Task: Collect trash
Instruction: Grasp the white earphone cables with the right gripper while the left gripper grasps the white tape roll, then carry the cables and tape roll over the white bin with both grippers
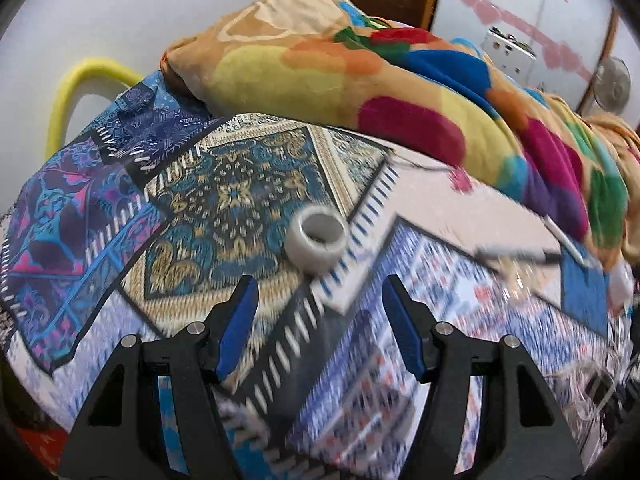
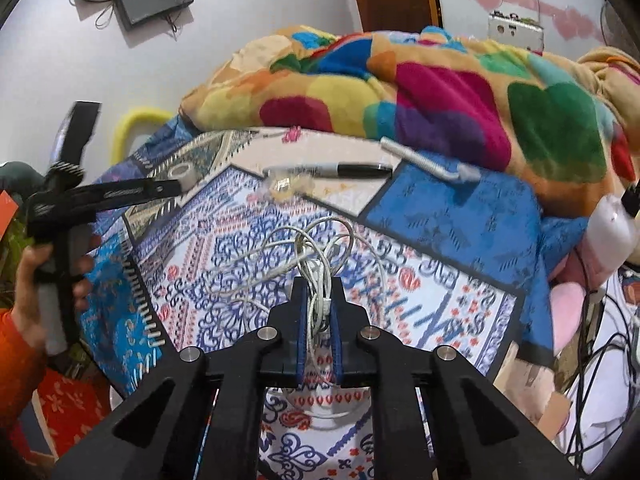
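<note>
A white tape roll (image 1: 318,240) lies on the patterned bedsheet (image 1: 224,200), just ahead of my left gripper (image 1: 320,284). That gripper stands open, with nothing between its blue pads. In the right wrist view the left gripper (image 2: 170,187) is held by a hand (image 2: 28,280) and hovers beside the tape roll (image 2: 182,172). My right gripper (image 2: 319,286) is shut on a tangled white cable (image 2: 320,248), whose strands run between the pads. A crumpled clear wrapper (image 2: 286,186) and a black marker (image 2: 340,169) lie further back.
A colourful blanket (image 2: 400,92) is piled along the far side of the bed. A silver pen-like thing (image 2: 428,162) rests at its foot. Black cables (image 2: 600,340), a pink plush (image 2: 568,320) and a white bottle (image 2: 610,228) crowd the right edge.
</note>
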`<state>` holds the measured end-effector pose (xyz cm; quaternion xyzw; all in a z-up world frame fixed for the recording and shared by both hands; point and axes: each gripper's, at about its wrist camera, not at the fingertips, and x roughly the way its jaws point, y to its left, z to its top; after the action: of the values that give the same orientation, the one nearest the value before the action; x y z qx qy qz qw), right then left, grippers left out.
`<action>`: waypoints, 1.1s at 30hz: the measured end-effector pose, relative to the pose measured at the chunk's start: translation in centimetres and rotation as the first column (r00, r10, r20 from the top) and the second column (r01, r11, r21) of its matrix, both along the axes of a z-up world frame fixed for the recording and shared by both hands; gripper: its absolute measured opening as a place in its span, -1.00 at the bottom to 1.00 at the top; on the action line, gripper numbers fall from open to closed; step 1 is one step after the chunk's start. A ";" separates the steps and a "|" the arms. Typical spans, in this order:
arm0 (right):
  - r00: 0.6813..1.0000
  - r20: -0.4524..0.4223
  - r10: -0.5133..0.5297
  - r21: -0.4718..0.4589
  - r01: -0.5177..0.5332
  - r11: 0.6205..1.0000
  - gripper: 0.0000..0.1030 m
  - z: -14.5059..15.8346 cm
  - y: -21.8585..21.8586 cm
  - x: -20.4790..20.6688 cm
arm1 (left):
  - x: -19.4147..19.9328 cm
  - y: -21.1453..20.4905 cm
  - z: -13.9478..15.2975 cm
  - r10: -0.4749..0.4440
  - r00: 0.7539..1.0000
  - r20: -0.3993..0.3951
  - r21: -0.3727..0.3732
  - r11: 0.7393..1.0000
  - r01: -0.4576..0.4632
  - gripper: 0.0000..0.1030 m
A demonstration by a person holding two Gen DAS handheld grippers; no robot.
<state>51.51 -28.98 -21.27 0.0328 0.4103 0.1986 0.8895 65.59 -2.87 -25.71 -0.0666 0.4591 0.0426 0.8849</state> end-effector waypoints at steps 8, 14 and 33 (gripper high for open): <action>1.000 -0.008 -0.017 0.003 0.017 1.000 -0.83 -0.1 -0.7 0.5 | 2.2 0.1 -1.0 0.006 1.000 0.013 -0.004 1.000 -0.006 -0.27; 0.999 -0.026 -0.043 0.007 0.044 0.999 -0.83 0.7 -1.7 -0.3 | -0.4 -0.6 0.6 -0.020 0.999 0.038 0.018 1.000 0.019 -0.28; 0.989 0.138 0.044 -0.018 -0.042 0.999 -0.84 14.5 3.1 -12.4 | -24.5 2.9 15.0 -0.067 0.990 0.123 0.013 0.998 0.066 -0.28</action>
<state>39.11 -25.86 -6.82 0.0032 0.3496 0.2164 0.9116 41.06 0.02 -10.71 -0.0500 0.4052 0.0110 0.9128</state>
